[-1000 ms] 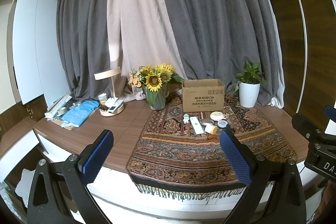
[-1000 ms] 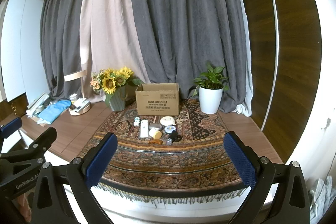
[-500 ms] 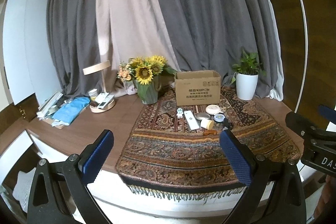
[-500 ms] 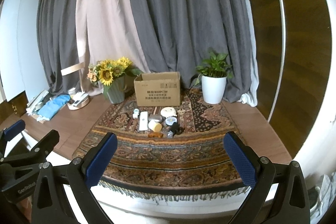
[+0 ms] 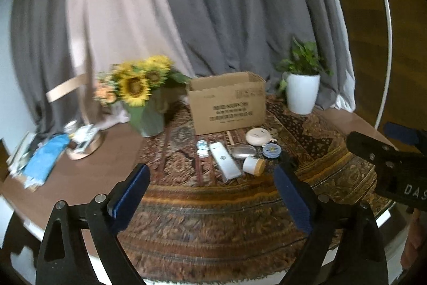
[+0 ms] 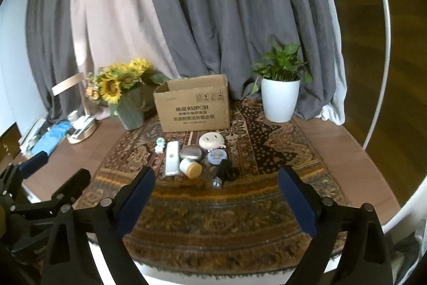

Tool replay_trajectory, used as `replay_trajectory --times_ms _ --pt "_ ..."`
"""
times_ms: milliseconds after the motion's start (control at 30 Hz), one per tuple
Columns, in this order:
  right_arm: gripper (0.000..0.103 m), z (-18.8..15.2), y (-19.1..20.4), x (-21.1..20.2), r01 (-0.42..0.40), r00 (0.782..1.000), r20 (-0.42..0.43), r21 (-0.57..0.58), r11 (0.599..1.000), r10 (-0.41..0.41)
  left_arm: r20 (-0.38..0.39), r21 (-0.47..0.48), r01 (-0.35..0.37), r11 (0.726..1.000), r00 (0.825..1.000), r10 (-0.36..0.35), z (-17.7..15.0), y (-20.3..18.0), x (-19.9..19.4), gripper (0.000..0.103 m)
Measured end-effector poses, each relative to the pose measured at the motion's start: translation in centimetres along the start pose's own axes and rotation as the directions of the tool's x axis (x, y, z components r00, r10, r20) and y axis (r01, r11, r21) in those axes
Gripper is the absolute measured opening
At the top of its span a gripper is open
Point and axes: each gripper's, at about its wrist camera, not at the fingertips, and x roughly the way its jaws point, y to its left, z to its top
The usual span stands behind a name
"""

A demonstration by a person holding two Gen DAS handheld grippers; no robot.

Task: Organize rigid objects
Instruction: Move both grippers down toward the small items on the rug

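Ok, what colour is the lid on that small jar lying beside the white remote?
Light wood tan, on a white jar; the right wrist view shows it best, beside the remote.

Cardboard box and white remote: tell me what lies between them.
Only bare patterned rug lies between the box and the remote, clearest in the right wrist view.

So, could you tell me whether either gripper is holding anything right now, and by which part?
Nothing is held. The left gripper and right gripper have just been closing slightly, with nothing between their jaws.
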Motion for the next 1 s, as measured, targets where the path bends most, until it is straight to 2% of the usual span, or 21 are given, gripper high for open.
replay_trajectory --times_ms 267,467,667,800,1000 --pt "0.078 0.9 0.5 7.5 0.044 0.996 -0.082 0.050 0.998 -0.040 -0.058 0.137 0.128 0.982 0.991 -0.121 0.6 -0.4 8.0 0.085" --pt "0.066 -0.6 0.0 11.5 0.075 0.985 -0.167 0.129 0.989 -0.053 -0.134 0.190 0.229 0.955 0.969 -0.206 0.0 -1.2 12.7 0.080" --pt "0.061 -1.7 -0.7 15.1 0.083 0.967 -0.252 0.181 0.980 -0.036 -0.224 0.174 0.307 0.935 0.938 -0.266 -0.5 -1.8 16.8 0.072" --pt "0.056 -2.6 -1.3 17.6 0.075 0.953 -0.304 0.202 0.976 -0.010 -0.240 0.186 0.318 0.930 0.932 -0.271 -0.6 -2.5 18.5 0.067" --pt "0.049 -3.6 -2.1 20.0 0.052 0.939 -0.341 0.253 0.966 0.039 -0.287 0.188 0.376 0.907 0.905 -0.315 -0.9 -3.2 20.8 0.063"
